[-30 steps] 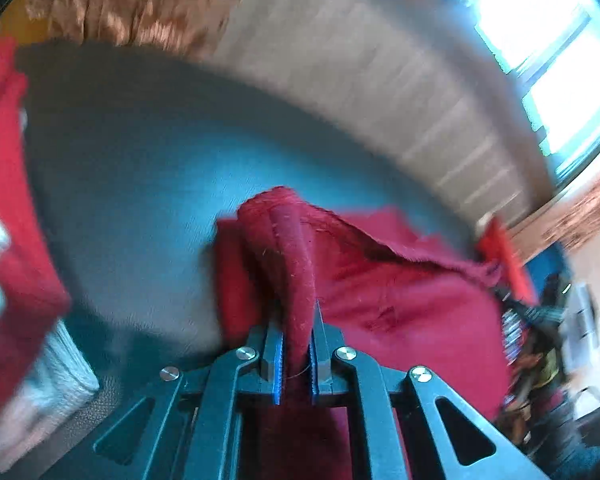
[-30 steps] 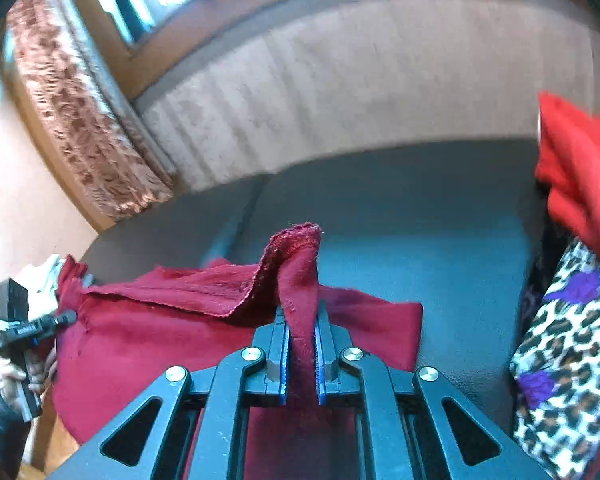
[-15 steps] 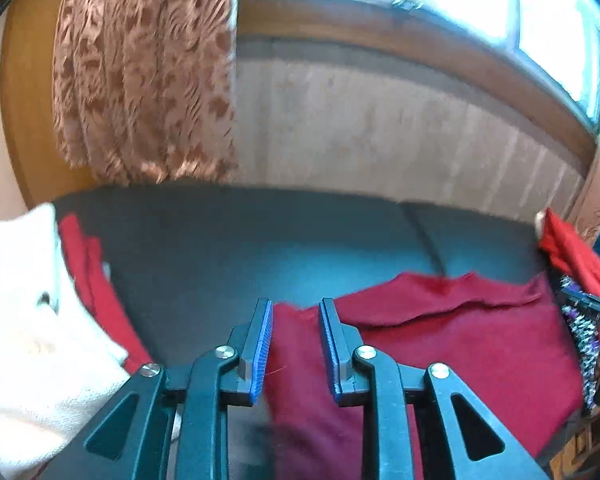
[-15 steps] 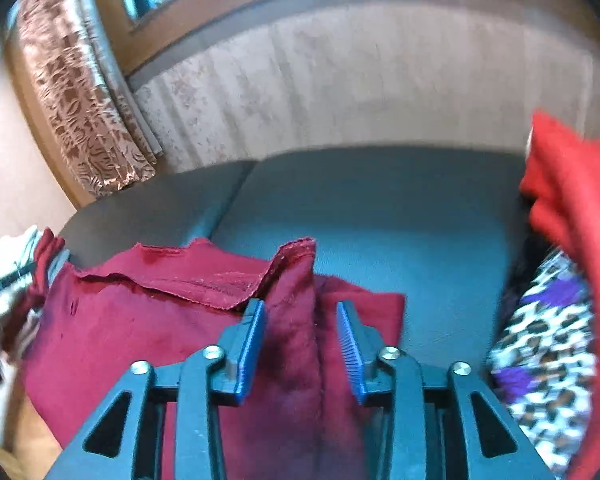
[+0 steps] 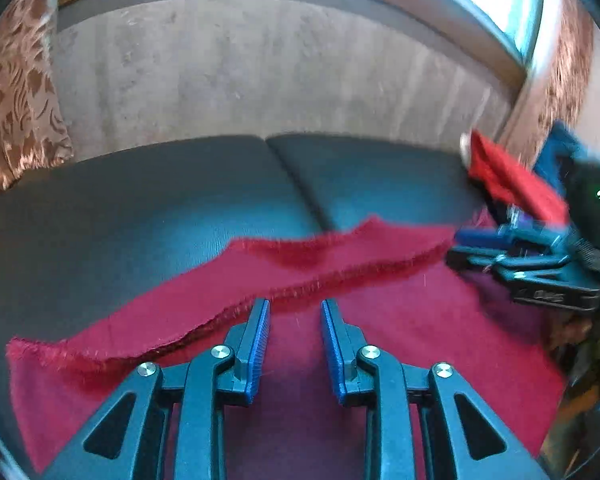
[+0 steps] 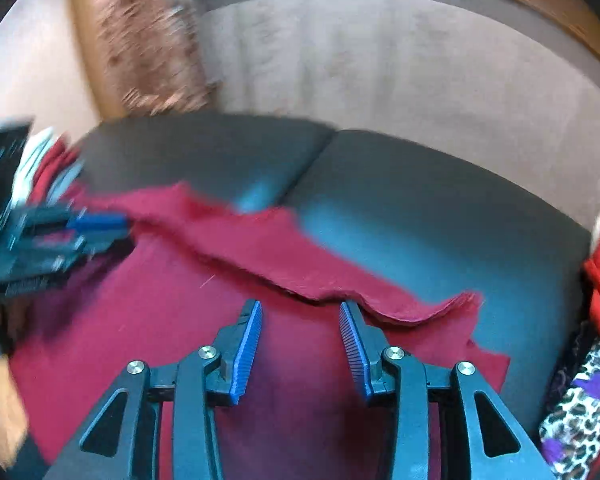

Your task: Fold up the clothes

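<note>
A dark red cloth (image 5: 300, 360) lies flat on the dark sofa seat (image 5: 140, 208), its far edge folded over into a frayed strip (image 5: 284, 272). My left gripper (image 5: 294, 308) is open and empty just above the cloth, behind the folded edge. My right gripper (image 6: 300, 310) is open and empty over the same cloth (image 6: 180, 320). The right gripper also shows in the left wrist view (image 5: 460, 246) at the right, and the left gripper shows in the right wrist view (image 6: 116, 232) at the left.
A bright red garment (image 5: 508, 180) lies at the sofa's right end, with a leopard-print cloth (image 6: 580, 408) below it. White and red clothes (image 6: 44, 168) are piled at the left end. The beige sofa back (image 5: 260, 72) rises behind, with patterned curtains (image 5: 8, 92).
Both grippers have let go of the red cloth's edge and opened. The cloth has dropped flat onto the seat, and both grippers have drawn back over it.
</note>
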Motion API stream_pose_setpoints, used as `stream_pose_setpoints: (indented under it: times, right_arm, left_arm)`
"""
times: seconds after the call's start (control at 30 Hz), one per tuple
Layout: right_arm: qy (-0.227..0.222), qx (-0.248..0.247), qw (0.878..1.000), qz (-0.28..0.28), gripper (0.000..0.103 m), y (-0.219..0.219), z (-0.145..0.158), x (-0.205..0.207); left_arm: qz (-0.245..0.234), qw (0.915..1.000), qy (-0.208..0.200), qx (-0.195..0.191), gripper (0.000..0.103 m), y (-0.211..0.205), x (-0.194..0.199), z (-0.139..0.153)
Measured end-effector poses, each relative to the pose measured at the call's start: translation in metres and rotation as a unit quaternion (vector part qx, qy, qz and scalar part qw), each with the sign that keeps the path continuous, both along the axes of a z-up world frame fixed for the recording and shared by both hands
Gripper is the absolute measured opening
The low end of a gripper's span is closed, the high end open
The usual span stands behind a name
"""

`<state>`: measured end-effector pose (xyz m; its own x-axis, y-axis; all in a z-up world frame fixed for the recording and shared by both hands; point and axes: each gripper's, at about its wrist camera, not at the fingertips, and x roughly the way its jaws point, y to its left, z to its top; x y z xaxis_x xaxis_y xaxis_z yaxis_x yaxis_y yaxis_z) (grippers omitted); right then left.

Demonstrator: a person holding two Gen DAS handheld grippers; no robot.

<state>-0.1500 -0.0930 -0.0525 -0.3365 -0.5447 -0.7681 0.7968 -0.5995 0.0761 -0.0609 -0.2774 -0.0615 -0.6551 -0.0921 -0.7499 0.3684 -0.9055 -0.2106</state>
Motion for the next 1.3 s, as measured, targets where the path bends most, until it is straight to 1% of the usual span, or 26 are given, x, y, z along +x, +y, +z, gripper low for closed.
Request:
stream_pose_setpoints:
  times: [0.03, 0.07, 0.1, 0.13, 0.17, 0.2, 0.23, 0.33, 0.43, 0.47, 0.53, 0.57, 0.6, 0.63, 0.7, 0.73, 0.8, 0.83, 0.87, 0.9, 1.0, 1.03, 1.07, 1.17, 1.2, 1.3]
  right_arm:
    - [-0.013, -0.005, 1.0, -0.023, 0.045, 0.003, -0.007, -0.01]
    - [-0.024, -0.012, 0.999, -0.043, 0.048, 0.005, -0.014, -0.019]
    - [-0.03, -0.024, 0.998, -0.051, 0.048, 0.008, -0.019, -0.022]
    - [-0.036, -0.035, 0.997, -0.057, 0.048, 0.011, -0.023, -0.025]
    - [-0.037, -0.037, 0.997, -0.056, 0.049, 0.011, -0.023, -0.025]
    - [-0.033, -0.033, 0.997, -0.056, 0.049, 0.011, -0.023, -0.024]
    - [-0.029, -0.03, 0.998, -0.055, 0.049, 0.01, -0.024, -0.023]
    - [-0.02, -0.023, 0.998, -0.054, 0.051, 0.009, -0.025, -0.021]
    - [-0.021, -0.026, 0.998, -0.048, 0.051, 0.008, -0.024, -0.02]
    - [-0.024, -0.029, 0.998, -0.046, 0.052, 0.008, -0.024, -0.02]
    - [-0.03, -0.036, 0.998, -0.039, 0.062, 0.008, -0.023, -0.021]
    - [-0.043, -0.05, 0.997, -0.03, 0.065, 0.013, -0.02, -0.021]
    - [-0.055, -0.067, 0.996, -0.029, 0.065, 0.024, -0.013, -0.021]
    - [-0.068, -0.087, 0.994, -0.027, 0.065, 0.036, -0.007, -0.021]
    - [-0.098, -0.145, 0.984, -0.015, 0.067, 0.071, 0.008, -0.013]
    - [-0.113, -0.172, 0.979, -0.009, 0.069, 0.089, 0.015, -0.009]
    - [-0.143, -0.205, 0.968, 0.008, 0.079, 0.131, 0.021, 0.006]
    - [-0.16, -0.21, 0.965, 0.016, 0.079, 0.147, 0.019, 0.013]
    - [-0.175, -0.205, 0.963, 0.025, 0.079, 0.163, 0.015, 0.024]
    - [-0.189, -0.188, 0.963, 0.034, 0.079, 0.178, 0.008, 0.036]
    - [-0.2, -0.145, 0.967, 0.056, 0.079, 0.201, -0.009, 0.066]
    - [-0.195, -0.141, 0.969, 0.058, 0.079, 0.204, -0.011, 0.071]
    - [-0.19, -0.14, 0.97, 0.06, 0.079, 0.207, -0.014, 0.075]
    - [-0.19, -0.173, 0.964, 0.062, 0.079, 0.206, -0.016, 0.071]
    - [-0.192, -0.182, 0.962, 0.066, 0.079, 0.204, -0.016, 0.069]
    - [-0.21, -0.178, 0.957, 0.091, 0.079, 0.187, -0.021, 0.06]
  left_arm:
    - [0.013, 0.9998, 0.003, 0.013, 0.027, -0.008, -0.001, -0.006]
    - [0.027, 0.9981, 0.02, 0.052, 0.028, -0.021, 0.004, -0.011]
    - [0.041, 0.9926, 0.047, 0.105, 0.024, -0.037, 0.013, -0.017]
    - [0.059, 0.9854, 0.062, 0.147, 0.009, -0.05, 0.02, -0.022]
    - [0.074, 0.9793, 0.07, 0.175, 0.003, -0.059, 0.025, -0.027]
    - [0.082, 0.9757, 0.074, 0.189, 0.0, -0.064, 0.028, -0.029]
    - [0.084, 0.9756, 0.074, 0.189, 0.0, -0.064, 0.028, -0.029]
    - [0.084, 0.981, 0.065, 0.162, 0.0, -0.055, 0.026, -0.025]
    - [0.086, 0.9806, 0.065, 0.163, 0.0, -0.055, 0.028, -0.023]
    - [0.087, 0.981, 0.064, 0.161, 0.0, -0.054, 0.028, -0.023]
    - [0.085, 0.9826, 0.056, 0.156, 0.0, -0.052, 0.029, -0.023]
    - [0.084, 0.9835, 0.05, 0.152, 0.0, -0.054, 0.03, -0.023]
    - [0.084, 0.9851, 0.043, 0.144, 0.001, -0.055, 0.031, -0.021]
    - [0.082, 0.987, 0.036, 0.133, 0.008, -0.054, 0.033, -0.017]
    - [0.089, 0.9896, 0.032, 0.108, 0.016, -0.049, 0.044, -0.007]
    - [0.089, 0.9907, 0.036, 0.096, 0.016, -0.043, 0.048, -0.001]
    - [0.084, 0.9925, 0.047, 0.075, 0.016, -0.029, 0.055, 0.014]
    - [0.076, 0.9939, 0.053, 0.06, 0.016, -0.02, 0.056, 0.021]
    - [0.062, 0.9951, 0.06, 0.048, 0.016, -0.008, 0.054, 0.029]
    - [0.04, 0.9959, 0.069, 0.043, 0.017, 0.007, 0.049, 0.037]
    - [-0.035, 0.9956, 0.079, 0.037, 0.018, 0.051, 0.024, 0.048]
    - [-0.062, 0.9944, 0.078, 0.036, 0.018, 0.067, 0.013, 0.049]
    - [-0.086, 0.9927, 0.076, 0.036, 0.019, 0.081, 0.002, 0.049]
    - [-0.142, 0.9879, 0.059, 0.019, 0.019, 0.118, -0.025, 0.04]
    - [-0.155, 0.9863, 0.053, 0.018, 0.019, 0.125, -0.031, 0.037]
    - [-0.178, 0.9832, 0.039, 0.012, 0.019, 0.135, -0.046, 0.03]
